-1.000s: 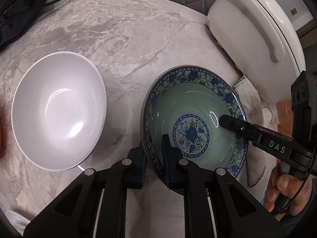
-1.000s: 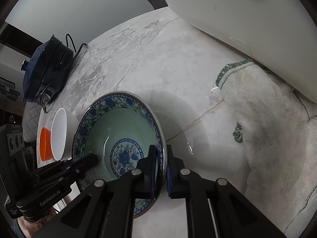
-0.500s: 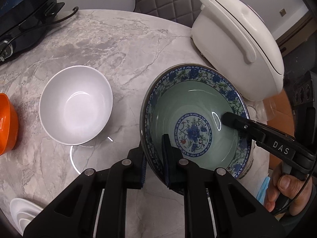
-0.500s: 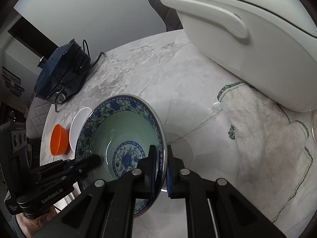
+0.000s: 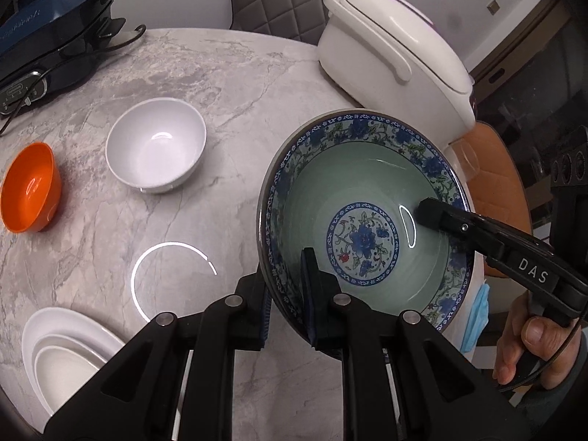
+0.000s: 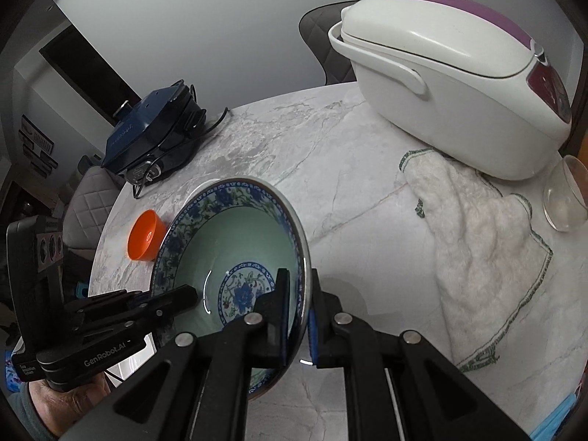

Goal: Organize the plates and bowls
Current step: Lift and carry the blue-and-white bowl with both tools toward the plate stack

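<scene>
A large green bowl with a blue floral rim point(image 5: 362, 217) hangs in the air above the marble table point(image 5: 228, 84). My left gripper point(image 5: 284, 294) is shut on its near rim, one finger inside and one outside. My right gripper point(image 6: 297, 308) is shut on the opposite rim of the same bowl point(image 6: 235, 253). A white bowl point(image 5: 156, 145) and an orange bowl point(image 5: 29, 185) stand on the table to the left. Stacked white oval plates point(image 5: 66, 352) lie at the near left.
A white rice cooker point(image 5: 393, 55) stands at the back right on a white towel point(image 6: 474, 239). A dark blue appliance with a cord point(image 5: 51, 44) sits at the back left. A clear glass dish point(image 6: 566, 194) lies at the right edge. A padded chair point(image 5: 272, 0) stands behind the table.
Both grippers have lifted the floral bowl well above the table. The views have risen and pulled back, bringing the orange bowl, the stacked plates and the whole rice cooker into sight.
</scene>
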The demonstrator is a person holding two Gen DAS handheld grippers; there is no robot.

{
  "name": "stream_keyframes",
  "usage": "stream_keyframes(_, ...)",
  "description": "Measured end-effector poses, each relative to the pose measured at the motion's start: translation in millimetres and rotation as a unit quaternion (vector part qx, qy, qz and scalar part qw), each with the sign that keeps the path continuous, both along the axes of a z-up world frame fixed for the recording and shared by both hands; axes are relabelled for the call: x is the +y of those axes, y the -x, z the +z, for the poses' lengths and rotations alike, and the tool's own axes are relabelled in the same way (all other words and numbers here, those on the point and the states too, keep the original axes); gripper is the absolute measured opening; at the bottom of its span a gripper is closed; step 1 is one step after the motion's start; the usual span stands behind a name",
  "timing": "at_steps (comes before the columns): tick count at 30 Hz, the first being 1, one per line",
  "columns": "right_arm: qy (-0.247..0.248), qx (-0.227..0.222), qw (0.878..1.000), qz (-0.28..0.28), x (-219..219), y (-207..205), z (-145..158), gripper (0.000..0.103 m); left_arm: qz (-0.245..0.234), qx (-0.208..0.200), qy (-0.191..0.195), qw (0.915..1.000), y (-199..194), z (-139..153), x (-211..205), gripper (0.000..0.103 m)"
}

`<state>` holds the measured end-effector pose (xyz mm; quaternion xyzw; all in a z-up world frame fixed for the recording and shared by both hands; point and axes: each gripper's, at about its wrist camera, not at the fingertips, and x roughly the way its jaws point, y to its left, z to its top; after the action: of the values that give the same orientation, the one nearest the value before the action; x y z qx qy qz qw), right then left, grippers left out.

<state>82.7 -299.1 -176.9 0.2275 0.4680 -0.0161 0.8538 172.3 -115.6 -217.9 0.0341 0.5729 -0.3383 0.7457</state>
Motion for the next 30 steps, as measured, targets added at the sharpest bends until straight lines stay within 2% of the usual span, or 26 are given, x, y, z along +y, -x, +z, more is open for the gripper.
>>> stream_keyframes(13, -0.038, 0.069, 0.997, -0.006, 18.9, 71.1, -83.6, 0.012, -0.055, 0.027, -0.059, 0.9963, 80.3, -71.0, 2.4, 0.014)
stream_keyframes(21, -0.038, 0.072, 0.997, 0.006, 23.7, 78.2, -104.3, 0.012, -0.051, 0.032, -0.071, 0.9957, 83.5, -95.0, 8.0, 0.014)
stream_keyframes(30, -0.029, 0.069, 0.997, 0.025, 28.1, 83.4, -117.8, 0.014, -0.036, 0.023, -0.078, 0.996, 81.0, -99.2, 4.3, 0.014)
